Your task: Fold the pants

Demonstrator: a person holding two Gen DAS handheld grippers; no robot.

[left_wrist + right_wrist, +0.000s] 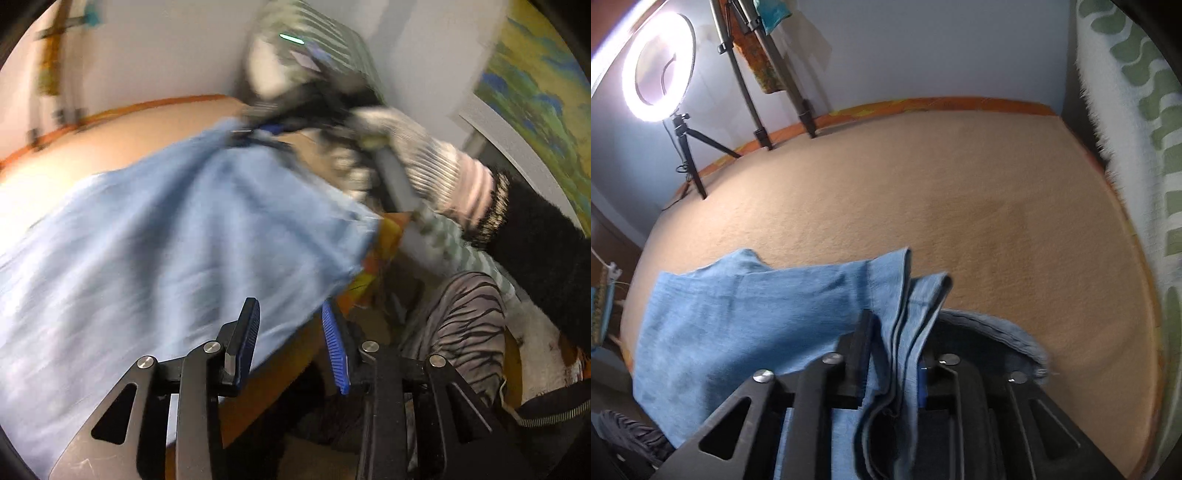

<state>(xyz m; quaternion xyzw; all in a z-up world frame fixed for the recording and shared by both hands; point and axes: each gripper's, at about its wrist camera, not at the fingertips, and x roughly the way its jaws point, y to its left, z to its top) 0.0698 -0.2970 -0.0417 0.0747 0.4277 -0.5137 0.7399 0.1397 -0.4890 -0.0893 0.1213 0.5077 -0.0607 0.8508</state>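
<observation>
Light blue denim pants [166, 229] lie spread on a tan surface [110, 147]. My left gripper [291, 338] hangs open over their near edge, with nothing pressed between its blue pads [334, 347]. In the right wrist view the pants [738, 314] show a stack of folded hems running up between the fingers of my right gripper [895, 343]. Its jaws stand apart with the cloth loose between them. That same right gripper [255, 129] appears blurred at the far corner of the pants, held by a gloved hand [417, 158].
A lit ring light [657, 70] on a small tripod and a taller tripod [753, 74] stand at the far left edge of the tan surface [960, 203]. A green-and-white patterned blanket [1137, 147] borders the right side. The person's black sleeve [535, 240] and striped trouser leg [469, 314] are close by.
</observation>
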